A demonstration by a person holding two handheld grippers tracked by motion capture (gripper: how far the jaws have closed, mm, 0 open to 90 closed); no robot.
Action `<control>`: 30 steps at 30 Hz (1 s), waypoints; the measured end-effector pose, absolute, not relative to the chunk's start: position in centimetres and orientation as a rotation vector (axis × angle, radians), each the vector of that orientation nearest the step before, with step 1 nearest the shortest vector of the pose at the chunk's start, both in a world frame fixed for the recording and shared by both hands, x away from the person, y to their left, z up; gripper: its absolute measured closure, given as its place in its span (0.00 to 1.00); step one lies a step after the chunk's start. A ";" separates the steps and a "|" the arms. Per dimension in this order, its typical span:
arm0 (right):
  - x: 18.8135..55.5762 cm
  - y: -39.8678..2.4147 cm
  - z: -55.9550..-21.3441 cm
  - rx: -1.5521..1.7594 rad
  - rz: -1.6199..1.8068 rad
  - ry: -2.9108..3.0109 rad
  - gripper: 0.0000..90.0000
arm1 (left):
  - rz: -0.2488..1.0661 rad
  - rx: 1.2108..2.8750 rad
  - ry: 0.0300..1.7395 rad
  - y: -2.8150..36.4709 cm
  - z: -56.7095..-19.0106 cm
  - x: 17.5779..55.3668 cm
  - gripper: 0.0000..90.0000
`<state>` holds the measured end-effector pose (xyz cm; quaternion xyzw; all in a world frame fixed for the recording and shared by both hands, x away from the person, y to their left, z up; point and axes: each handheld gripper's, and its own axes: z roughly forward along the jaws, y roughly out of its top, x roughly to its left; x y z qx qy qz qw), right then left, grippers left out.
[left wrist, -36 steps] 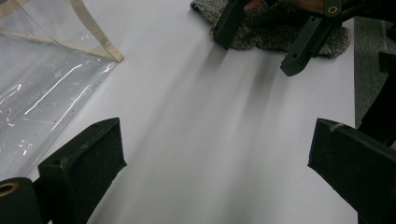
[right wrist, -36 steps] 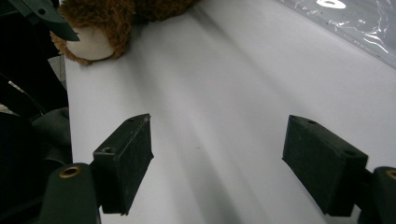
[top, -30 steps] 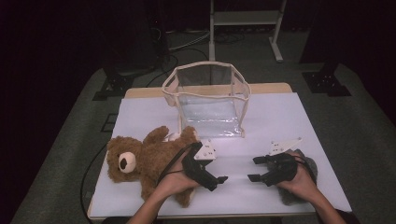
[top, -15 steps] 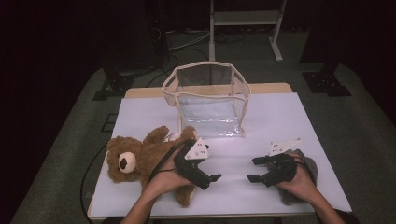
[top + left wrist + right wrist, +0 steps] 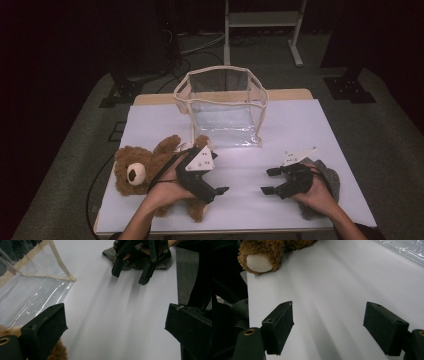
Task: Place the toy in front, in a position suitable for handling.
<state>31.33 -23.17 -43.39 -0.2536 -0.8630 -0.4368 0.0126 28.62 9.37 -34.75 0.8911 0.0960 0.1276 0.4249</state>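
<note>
The left hand-held gripper [image 5: 212, 190] is seen low over the near-left part of the white counter [image 5: 300, 125], just right of the brown teddy bear [image 5: 145, 170], which lies on its back at the near-left edge. Its jaws are spread wide, and nothing is held between them; in the left gripper view only bare counter is seen between the two black pads [image 5: 47, 325]. A tuft of the bear's fur is caught at the bottom left of that view, right beside the left jaw, but whether it is touched cannot be told.

The right hand-held gripper [image 5: 269, 181] is held at the near right, pointed left toward the other one, and its jaws too are parted wide with nothing gripped. Under the right hand a grey knitted cloth [image 5: 327, 175] is seen lying on the counter, by the near-right edge. In the right gripper view the bear's pale-soled paw [image 5: 259, 263] is seen well beyond the open jaws.

A clear plastic bag [image 5: 222, 107] with cream trim is stood upright and open at the far middle of the counter, apart from both grippers.
</note>
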 end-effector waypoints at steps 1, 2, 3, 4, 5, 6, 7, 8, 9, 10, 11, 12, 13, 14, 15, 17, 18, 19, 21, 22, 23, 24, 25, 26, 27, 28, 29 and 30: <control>31.3 -23.2 -43.4 -0.789 -1.363 -2.691 0.25 | 0.314 2.228 0.240 9.6 -34.6 28.6 0.03; 31.3 -23.2 -43.4 -0.788 -1.363 -2.692 0.25 | 0.310 2.223 0.236 9.8 -34.4 28.5 0.03; 31.3 -23.2 -43.4 -0.788 -1.366 -2.691 0.25 | 0.309 2.216 0.235 10.0 -34.3 28.5 0.03; 31.3 -23.2 -43.4 -0.788 -1.367 -2.691 0.25 | 0.311 2.213 0.229 10.3 -34.0 28.5 0.03; 31.2 -23.2 -43.4 -0.786 -1.363 -2.691 0.25 | 0.315 2.213 0.229 10.5 -33.9 28.4 0.03; 31.2 -23.1 -43.4 -0.786 -1.360 -2.692 0.25 | 0.324 2.215 0.230 10.9 -33.7 28.4 0.03; 31.2 -23.1 -43.4 -0.782 -1.355 -2.697 0.25 | 0.322 2.218 0.232 11.1 -33.6 28.4 0.03; 31.2 -23.1 -43.4 -0.783 -1.356 -2.698 0.25 | 0.320 2.224 0.228 11.4 -33.4 28.4 0.05; 31.2 -23.1 -43.4 -0.783 -1.356 -2.698 0.25 | 0.331 2.227 0.228 11.7 -33.2 28.3 0.06; 31.2 -23.0 -43.4 -0.783 -1.355 -2.698 0.25 | 0.346 2.230 0.225 12.2 -33.0 28.3 0.06; 31.1 -23.0 -43.4 -0.782 -1.355 -2.698 0.25 | 0.349 2.226 0.227 12.6 -32.8 28.3 0.06; 31.1 -23.0 -43.5 -0.784 -1.353 -2.698 0.25 | 0.355 2.225 0.229 13.0 -32.7 28.2 0.06; 31.1 -23.0 -43.5 -0.783 -1.353 -2.699 0.25 | 0.367 2.227 0.229 13.5 -32.5 28.2 0.06; 31.1 -22.9 -43.5 -0.783 -1.349 -2.700 0.25 | 0.375 2.226 0.228 13.8 -32.3 28.2 0.06; 31.1 -22.9 -43.5 -0.783 -1.350 -2.699 0.25 | 0.383 2.228 0.228 14.3 -32.2 28.2 0.06; 31.1 -22.8 -43.5 -0.781 -1.347 -2.700 0.25 | 0.408 2.224 0.238 15.5 -31.8 28.2 0.06; 31.1 -22.8 -43.5 -0.776 -1.348 -2.704 0.25 | 0.411 2.222 0.241 15.8 -31.7 28.2 0.06; 31.1 -22.8 -43.6 -0.775 -1.346 -2.705 0.25 | 0.423 2.215 0.249 16.5 -31.6 28.3 0.06; 31.1 -22.7 -43.6 -0.773 -1.346 -2.702 0.25 | 0.426 2.218 0.267 17.3 -31.5 28.3 0.06; 31.1 -22.6 -43.6 -0.772 -1.345 -2.703 0.25 | 0.439 2.222 0.269 17.9 -31.5 28.4 0.06; 31.1 -22.6 -43.6 -0.770 -1.343 -2.704 0.25 | 0.440 2.222 0.279 18.2 -31.5 28.3 0.06; 31.1 -22.6 -43.6 -0.768 -1.343 -2.704 0.25 | 0.447 2.223 0.280 18.7 -31.6 28.4 0.06; 31.1 -22.5 -43.6 -0.766 -1.343 -2.703 0.25 | 0.450 2.219 0.285 19.1 -31.6 28.4 0.06; 31.1 -22.5 -43.6 -0.767 -1.344 -2.700 0.25 | 0.454 2.217 0.289 19.5 -31.7 28.4 0.07; 31.1 -22.5 -43.6 -0.765 -1.341 -2.700 0.25 | 0.460 2.214 0.291 20.0 -31.7 28.4 0.08; 31.1 -22.4 -43.7 -0.761 -1.340 -2.702 0.25 | 0.469 2.215 0.298 20.4 -31.8 28.3 0.09; 31.1 -22.4 -43.7 -0.763 -1.336 -2.703 0.25 | 0.476 2.215 0.309 20.9 -31.9 28.3 0.09; 31.1 -22.3 -43.7 -0.762 -1.330 -2.704 0.25 | 0.477 2.211 0.320 21.3 -32.0 28.3 0.09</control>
